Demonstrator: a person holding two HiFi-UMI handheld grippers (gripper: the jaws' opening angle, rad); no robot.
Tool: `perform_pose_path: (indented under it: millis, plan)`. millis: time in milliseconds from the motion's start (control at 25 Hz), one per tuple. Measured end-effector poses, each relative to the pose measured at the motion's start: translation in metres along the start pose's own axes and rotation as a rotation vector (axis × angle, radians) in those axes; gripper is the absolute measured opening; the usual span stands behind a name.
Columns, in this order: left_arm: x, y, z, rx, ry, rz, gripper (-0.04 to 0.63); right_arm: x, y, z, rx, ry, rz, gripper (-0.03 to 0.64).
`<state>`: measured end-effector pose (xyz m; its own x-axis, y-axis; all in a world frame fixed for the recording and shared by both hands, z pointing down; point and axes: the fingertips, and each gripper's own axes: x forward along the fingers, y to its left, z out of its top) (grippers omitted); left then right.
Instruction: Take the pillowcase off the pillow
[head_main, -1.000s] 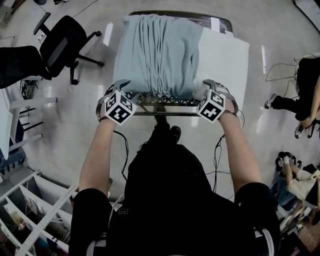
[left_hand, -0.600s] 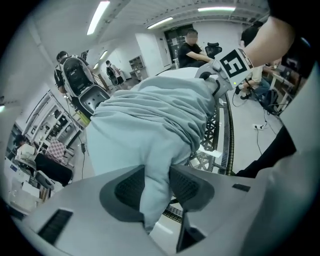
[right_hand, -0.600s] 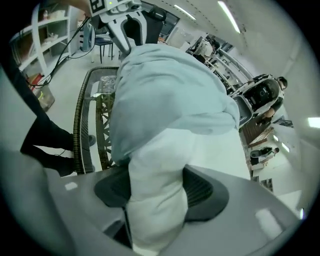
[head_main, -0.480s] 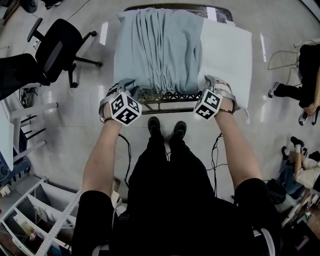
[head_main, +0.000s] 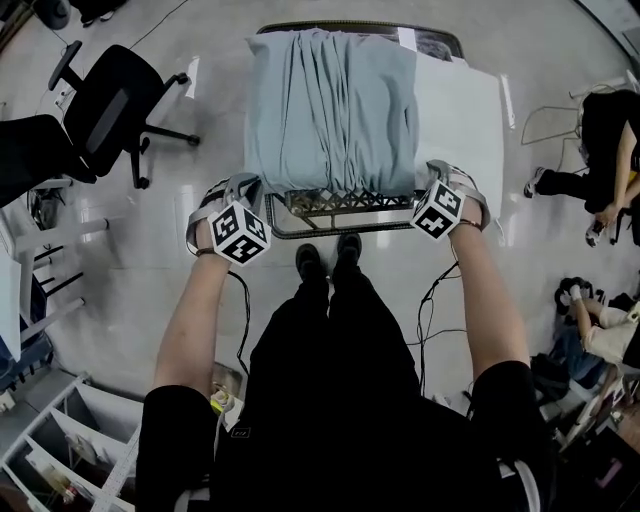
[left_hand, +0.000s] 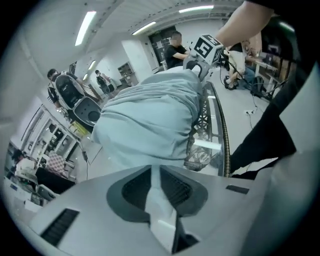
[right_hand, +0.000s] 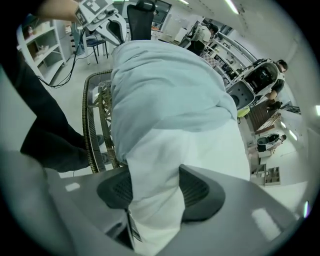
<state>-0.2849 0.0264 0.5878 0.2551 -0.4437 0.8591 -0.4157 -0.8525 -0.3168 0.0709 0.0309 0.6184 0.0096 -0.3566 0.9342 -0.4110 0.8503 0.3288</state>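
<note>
A pale blue pillowcase (head_main: 330, 110) lies bunched in pleats over the left part of a white pillow (head_main: 462, 110), whose right part is bare. My left gripper (head_main: 243, 186) is at the near left corner, shut on a thin fold of the pillowcase (left_hand: 145, 125) that runs between its pads (left_hand: 131, 189). At the near right corner, my right gripper (head_main: 447, 172) has just been closing. It now pinches the pillow's white corner (right_hand: 155, 185) below the blue edge (right_hand: 165, 90).
The pillow rests on a small table with a metal lattice frame (head_main: 330, 228). A black office chair (head_main: 110, 95) stands at the left and white shelving (head_main: 60, 440) at the lower left. People (head_main: 605, 140) are at the right, and cables (head_main: 430, 300) trail on the floor.
My left gripper has shifted a little left and toward me at the pillow's near corner. The right gripper stays at the near right corner.
</note>
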Motion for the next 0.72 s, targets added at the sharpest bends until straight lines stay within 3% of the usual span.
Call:
perform_pose_path:
  millis: [80,160,320,400,440,600,640,680,720]
  plan:
    - [0.006,0.001,-0.010,-0.052,-0.011,0.018,0.138,0.004,0.002,0.002,0.012,0.014,-0.003,0.270]
    - [0.012,0.000,-0.014,-0.095,-0.019,0.016,0.178,0.010,0.002,0.002,0.026,0.024,-0.011,0.288]
    - [0.013,-0.009,-0.014,-0.139,-0.028,-0.036,0.190,0.016,-0.001,0.001,0.042,0.018,-0.031,0.305]
    - [0.012,-0.021,-0.025,-0.165,-0.003,-0.100,0.296,0.018,-0.002,0.003,0.050,0.015,-0.028,0.304]
    - [0.015,-0.028,-0.032,-0.176,0.014,-0.117,0.299,0.018,-0.003,0.003,0.053,0.016,-0.023,0.302]
    - [0.042,-0.029,-0.052,-0.169,0.091,-0.074,0.295,0.012,-0.003,0.003,0.049,0.028,0.006,0.251]
    - [0.046,-0.023,-0.054,-0.162,0.106,-0.055,0.244,0.009,-0.003,0.004,0.047,0.025,0.014,0.234]
    - [0.047,-0.017,-0.054,-0.155,0.117,-0.042,0.050,0.006,-0.004,0.005,0.046,0.021,0.023,0.218]
    - [0.045,-0.013,-0.054,-0.149,0.124,-0.037,0.024,0.001,-0.005,0.005,0.045,0.015,0.030,0.208]
